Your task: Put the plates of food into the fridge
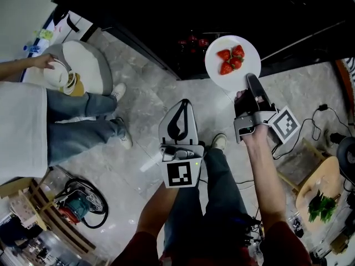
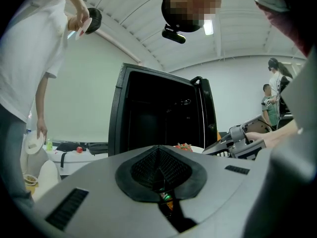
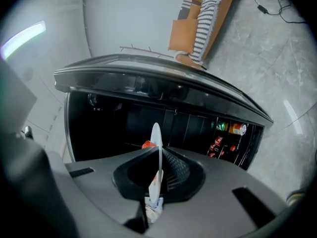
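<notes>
Plate: white, round, smooth-glazed (image 1: pixel 249 51); its near rim sits between the jaws of the right gripper (image 1: pixel 252 81), and the rest reaches forward past the fingertips.
Load: cut red strawberries (image 1: pixel 231 60) clustered at the middle of the plate, ahead of the jaws and not touching them.
Right gripper state: jaws pinched on the plate rim. In the right gripper view (image 3: pixel 157 175) the plate (image 3: pixel 156 138) shows edge-on as a thin white line between the ribbed black pads, with one strawberry (image 3: pixel 148 145) just left of it.
Plate location: held over the edge of the open fridge (image 1: pixel 166 15), straight in front of the right gripper.
Right arm: hand (image 1: pixel 256 133) wrapped round the grip, bare forearm stretched forward.
Left gripper state: jaws pressed together with nothing between them (image 2: pixel 159 170).
Left gripper position: held low and back (image 1: pixel 183 105), beside the right gripper and apart from the plate, marker cube facing up.
Fridge: black and glossy, interior dark (image 3: pixel 124 123); the door shelf to the right of the jaws carries cans (image 3: pixel 230 128).
Floor: grey marbled tile (image 1: pixel 144 93) under both grippers.
Bystander: person in a white top and jeans (image 1: pixel 33 121), well to the left of the left gripper.
</notes>
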Demonstrator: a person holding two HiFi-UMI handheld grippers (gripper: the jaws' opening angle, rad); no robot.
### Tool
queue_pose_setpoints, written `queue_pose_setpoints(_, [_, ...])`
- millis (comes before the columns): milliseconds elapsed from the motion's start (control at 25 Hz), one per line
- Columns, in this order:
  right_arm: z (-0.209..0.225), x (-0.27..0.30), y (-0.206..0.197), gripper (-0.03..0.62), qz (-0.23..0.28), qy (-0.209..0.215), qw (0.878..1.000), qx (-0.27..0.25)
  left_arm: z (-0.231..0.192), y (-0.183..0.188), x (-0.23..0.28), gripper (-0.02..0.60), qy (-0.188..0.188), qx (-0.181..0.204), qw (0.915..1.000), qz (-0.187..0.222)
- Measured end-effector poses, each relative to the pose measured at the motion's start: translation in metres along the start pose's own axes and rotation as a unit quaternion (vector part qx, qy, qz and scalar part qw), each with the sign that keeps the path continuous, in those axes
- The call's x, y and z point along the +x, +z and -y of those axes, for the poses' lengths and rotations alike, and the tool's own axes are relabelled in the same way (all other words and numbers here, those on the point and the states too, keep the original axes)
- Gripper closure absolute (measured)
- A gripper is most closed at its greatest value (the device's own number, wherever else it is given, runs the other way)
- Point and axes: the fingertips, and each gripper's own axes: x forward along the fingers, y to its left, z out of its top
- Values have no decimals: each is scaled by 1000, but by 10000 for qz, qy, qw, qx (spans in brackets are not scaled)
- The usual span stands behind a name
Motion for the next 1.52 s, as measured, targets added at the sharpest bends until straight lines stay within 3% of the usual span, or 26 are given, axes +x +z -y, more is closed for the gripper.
queue_pose_setpoints(720, [16, 27, -5, 574, -107, 116, 9999, -71, -1, -18, 21, 575, 10, 57, 9997, 226])
queue_pose_setpoints(1520, [19, 62, -7, 574, -108, 45, 9999, -73, -8, -26, 25, 575, 4, 2, 9999, 107])
